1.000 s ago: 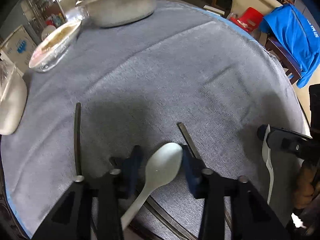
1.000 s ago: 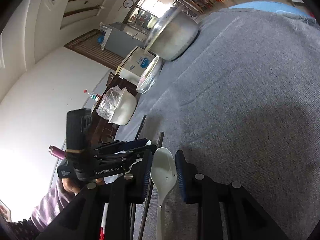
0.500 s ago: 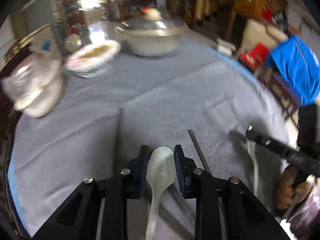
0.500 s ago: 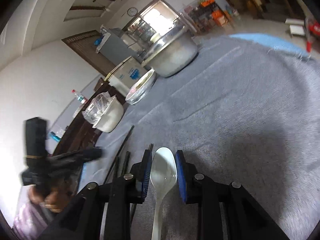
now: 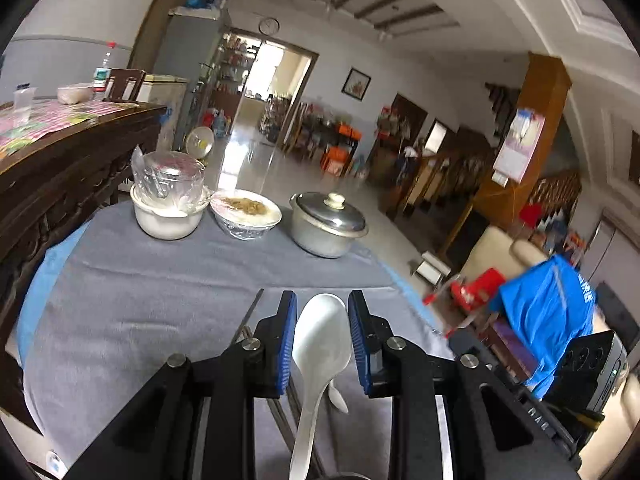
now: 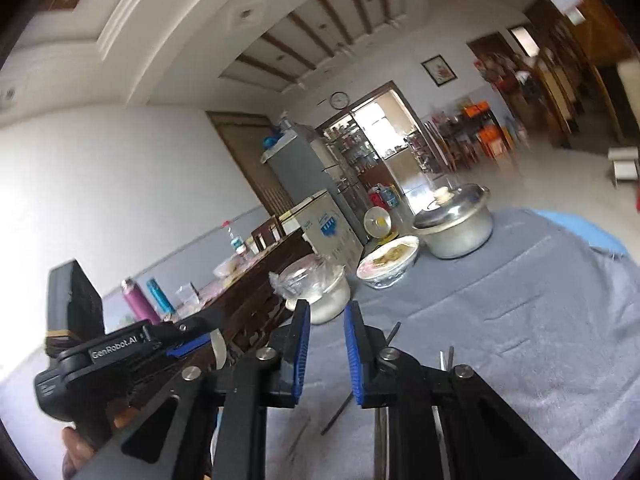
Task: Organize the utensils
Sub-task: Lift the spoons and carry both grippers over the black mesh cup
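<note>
Left wrist view: the left hand-held gripper (image 5: pixel 322 336) is clenched on a white spoon (image 5: pixel 320 350), its blue pads pressing the sides of the bowl end. The spoon's long axis runs straight along the fingers: bowl forward between the fingertips, handle trailing back and down toward the camera. The spoon is lifted clear of the grey-clothed desk (image 5: pixel 140 300).

Directly beneath this gripper, a second white spoon (image 5: pixel 337 395) shows only in part on the cloth, just right of the held handle. A dark chopstick (image 5: pixel 250 312) lies ahead and to the left of the left finger, running roughly parallel to the fingers.

Right wrist view: the right hand-held gripper (image 6: pixel 325 350) is released, jaws parted with nothing between them. Dark chopsticks (image 6: pixel 362 376) lie on the cloth just ahead and slightly right of it, slanting away from the camera. The left unit appears to its left at a similar height.

Far ahead of both grippers stand a lidded metal pot (image 5: pixel 326 224), a covered bowl of food (image 5: pixel 245 214) and a white bowl (image 5: pixel 170 210) with plastic wrap.

Judgement: the left gripper carries the spoon to be placed; the lying spoon below it likely marks where it belongs, laid parallel. The empty right gripper is nearer the chopsticks.
</note>
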The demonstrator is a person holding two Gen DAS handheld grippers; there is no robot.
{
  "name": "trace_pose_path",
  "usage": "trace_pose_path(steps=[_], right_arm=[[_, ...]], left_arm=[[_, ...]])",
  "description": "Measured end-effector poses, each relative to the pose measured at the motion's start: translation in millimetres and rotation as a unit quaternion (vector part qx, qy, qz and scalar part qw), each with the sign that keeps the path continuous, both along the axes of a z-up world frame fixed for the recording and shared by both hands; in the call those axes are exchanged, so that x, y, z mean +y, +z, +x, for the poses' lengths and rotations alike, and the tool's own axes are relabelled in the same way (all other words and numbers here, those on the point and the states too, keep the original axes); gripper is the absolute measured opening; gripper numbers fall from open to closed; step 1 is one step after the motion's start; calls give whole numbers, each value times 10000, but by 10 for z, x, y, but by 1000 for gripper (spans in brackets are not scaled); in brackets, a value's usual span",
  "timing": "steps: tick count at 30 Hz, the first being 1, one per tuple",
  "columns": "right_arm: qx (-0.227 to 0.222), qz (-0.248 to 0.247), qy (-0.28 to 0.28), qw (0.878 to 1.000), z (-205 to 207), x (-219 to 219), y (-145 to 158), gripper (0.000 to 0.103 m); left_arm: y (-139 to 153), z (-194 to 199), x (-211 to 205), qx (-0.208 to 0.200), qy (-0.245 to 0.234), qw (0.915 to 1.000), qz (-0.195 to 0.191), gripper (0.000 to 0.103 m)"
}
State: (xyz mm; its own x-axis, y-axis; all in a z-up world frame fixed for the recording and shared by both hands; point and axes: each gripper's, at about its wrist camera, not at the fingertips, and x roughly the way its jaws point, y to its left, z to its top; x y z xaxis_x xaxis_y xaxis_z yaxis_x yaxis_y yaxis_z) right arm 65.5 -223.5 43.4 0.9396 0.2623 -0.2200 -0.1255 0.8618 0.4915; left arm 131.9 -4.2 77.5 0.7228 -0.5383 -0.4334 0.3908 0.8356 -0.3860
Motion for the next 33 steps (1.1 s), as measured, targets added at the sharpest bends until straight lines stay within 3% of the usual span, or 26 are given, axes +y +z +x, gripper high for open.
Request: trace_pose_path(steps=[3,5,7,8,9,11,13,17,19,22,29,33], right_arm=[[346,-447,-116,9983,20,85,-18,19],[686,-346,-124,9970,113,-17,-116,27],[1244,-324,42,9917,292,-123,-294,80],[1510,-404,81,9877,386,-153,-420,84],[1652,-447,127,9852,459,-170,-514,83],[1932,-454,285,9797,568,-169,-765,72],[2279,-507,400,9715,708,-122,-1001,54],[2652,-921,343,9592,857,-24,-1401,47],[2803,-980,292,9545,919,-37,-1559,23],[2806,-950,136,9550,912,-83,-1649,6],[2327,-218,296,9719,518,-311,-1228,6],[1921,903,975,9723,181,-468,-876,6]], left_arm=[[-83,-87,84,171,-2,9997,-161,27],[-116,-89,114,317,5,9992,-224,27],[-128,-110,148,293,47,9993,-240,27],[-126,-118,159,293,46,9992,-254,27],[-118,-108,165,302,57,9992,-270,27],[-112,-120,167,309,75,9991,-289,27],[-109,-117,169,332,90,9989,-329,27],[-117,-211,188,399,101,9981,-454,27],[-131,-240,179,397,121,9981,-444,28],[-159,-254,159,461,100,9978,-469,27],[-183,-333,180,377,157,9970,-661,28],[-233,-389,154,212,234,9966,-756,28]])
